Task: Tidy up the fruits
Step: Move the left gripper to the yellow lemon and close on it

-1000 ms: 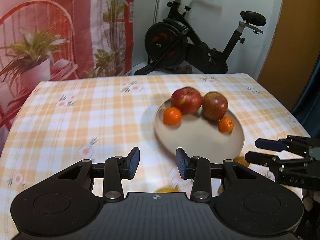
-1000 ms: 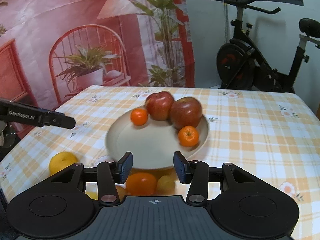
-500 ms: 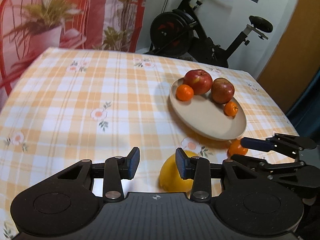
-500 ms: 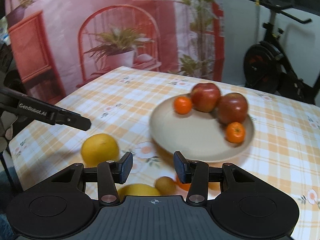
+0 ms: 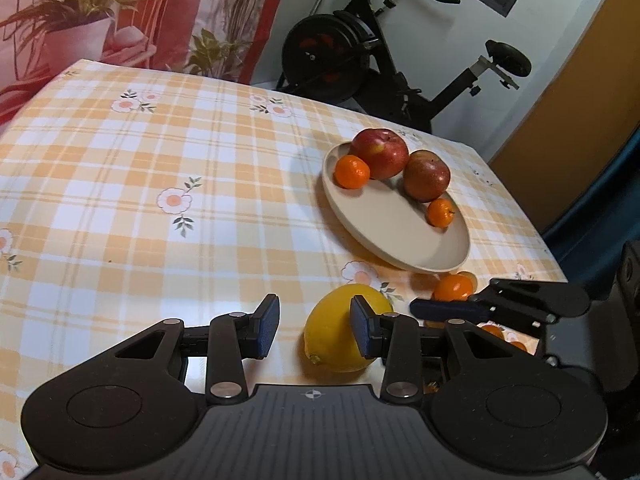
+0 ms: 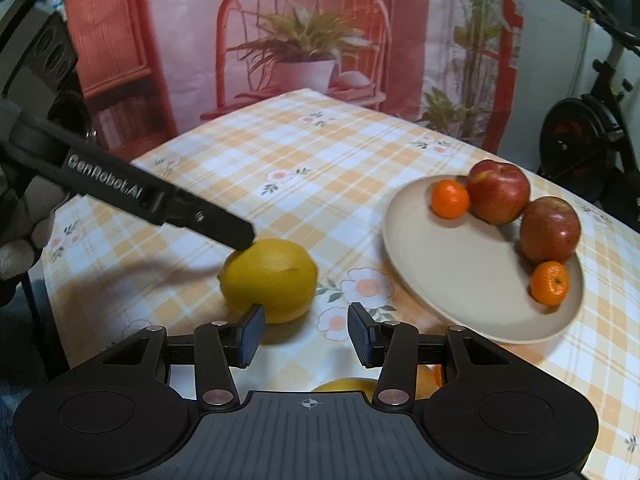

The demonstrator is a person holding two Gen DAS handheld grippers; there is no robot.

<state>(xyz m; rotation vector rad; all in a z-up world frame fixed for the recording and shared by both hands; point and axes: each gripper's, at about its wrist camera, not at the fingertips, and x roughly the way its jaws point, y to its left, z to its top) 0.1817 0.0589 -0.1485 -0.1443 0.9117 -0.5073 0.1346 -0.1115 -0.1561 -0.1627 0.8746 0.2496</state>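
Exercise bike (image 5: 384,60) behind checked tablecloth (image 5: 160,184); backdrop (image 6: 304,40) probably printed.

Tablecloth (image 5: 140,184) lies bare left of plate (image 5: 384,236); lemon (image 5: 336,332) crowds the near edge.

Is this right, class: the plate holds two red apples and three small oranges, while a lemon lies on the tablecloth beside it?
Not quite. The plate holds two red apples but only two small oranges, as the right wrist view shows. The lemon does lie on the tablecloth beside it.
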